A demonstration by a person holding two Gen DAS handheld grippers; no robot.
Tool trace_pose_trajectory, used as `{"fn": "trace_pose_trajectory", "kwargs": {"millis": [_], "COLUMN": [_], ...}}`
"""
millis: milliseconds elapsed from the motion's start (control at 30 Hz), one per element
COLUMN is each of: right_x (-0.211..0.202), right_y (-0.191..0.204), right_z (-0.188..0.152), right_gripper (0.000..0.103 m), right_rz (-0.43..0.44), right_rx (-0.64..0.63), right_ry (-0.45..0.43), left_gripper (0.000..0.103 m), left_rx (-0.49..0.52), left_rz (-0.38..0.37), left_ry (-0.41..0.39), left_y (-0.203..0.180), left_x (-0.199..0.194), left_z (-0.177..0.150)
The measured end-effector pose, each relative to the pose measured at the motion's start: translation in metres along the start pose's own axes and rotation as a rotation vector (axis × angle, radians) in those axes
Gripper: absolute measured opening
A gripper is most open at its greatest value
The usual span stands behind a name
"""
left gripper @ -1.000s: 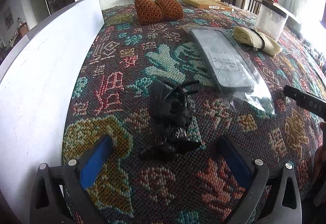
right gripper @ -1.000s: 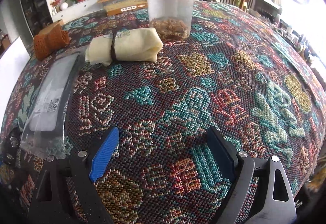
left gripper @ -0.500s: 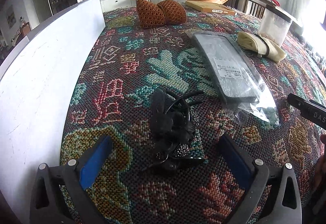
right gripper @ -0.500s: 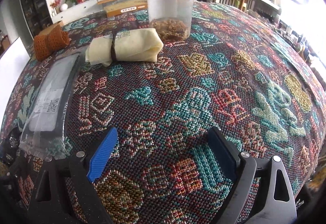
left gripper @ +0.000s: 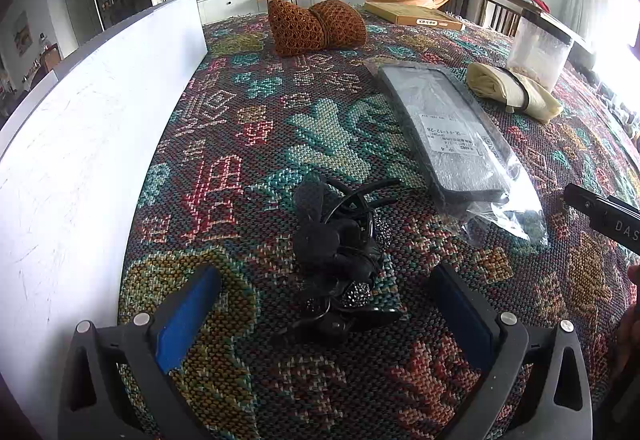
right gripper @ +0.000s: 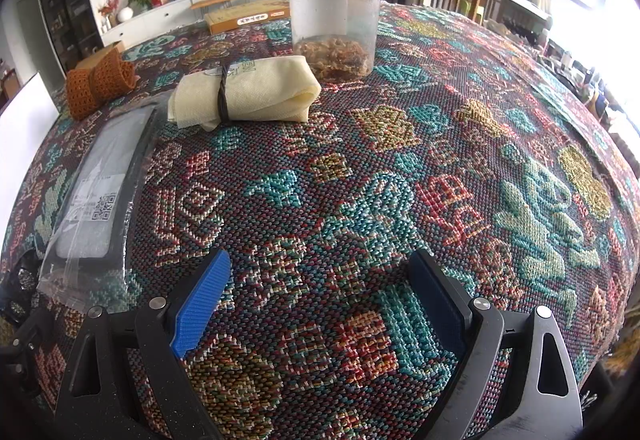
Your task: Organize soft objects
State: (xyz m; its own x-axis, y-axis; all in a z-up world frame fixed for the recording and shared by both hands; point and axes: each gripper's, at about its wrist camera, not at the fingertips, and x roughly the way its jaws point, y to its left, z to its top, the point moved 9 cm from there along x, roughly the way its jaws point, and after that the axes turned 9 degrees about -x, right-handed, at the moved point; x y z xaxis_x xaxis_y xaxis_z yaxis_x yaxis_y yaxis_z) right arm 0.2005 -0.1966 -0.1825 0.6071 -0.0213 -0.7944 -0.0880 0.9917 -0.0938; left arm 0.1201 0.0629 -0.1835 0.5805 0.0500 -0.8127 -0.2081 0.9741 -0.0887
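- My left gripper (left gripper: 320,314) is spread wide and holds nothing; its blue-padded fingers (left gripper: 188,316) stand on either side of the black hair accessories (left gripper: 340,252).
- The black hair accessories lie in a tangled heap on the patterned cloth (left gripper: 248,143) covering the counter, between the fingers, with no visible contact with either pad.
- My right gripper (right gripper: 320,298) is also spread wide and empty, above bare patterned cloth.
- A flat grey item in a clear plastic bag (left gripper: 452,135) lies to the right of the heap, near it.
- A rolled cream cloth (right gripper: 248,91), bound with a dark band, lies just in front of a clear jar with a black lid (right gripper: 334,15).
- A rolled orange knit piece (left gripper: 316,25) lies at the far end of the counter.
- A white board (left gripper: 80,143) stands along the left edge.
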Motion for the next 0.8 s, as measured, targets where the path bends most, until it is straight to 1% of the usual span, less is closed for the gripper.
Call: {"fn": "trace_pose_trajectory", "kwargs": {"millis": [800], "right_x": [0.0006], "right_y": [0.0006], "right_z": [0.0001], "right_gripper": [0.093], "right_rz": [0.0], "right_rx": [0.0], "right_ry": [0.0], "left_gripper": [0.103], "left_rx": [0.001], "left_rz": [0.001], "left_ry": [-0.001], "left_y": [-0.0001], "left_x": [-0.0003], "left_z": [-0.0001]}}
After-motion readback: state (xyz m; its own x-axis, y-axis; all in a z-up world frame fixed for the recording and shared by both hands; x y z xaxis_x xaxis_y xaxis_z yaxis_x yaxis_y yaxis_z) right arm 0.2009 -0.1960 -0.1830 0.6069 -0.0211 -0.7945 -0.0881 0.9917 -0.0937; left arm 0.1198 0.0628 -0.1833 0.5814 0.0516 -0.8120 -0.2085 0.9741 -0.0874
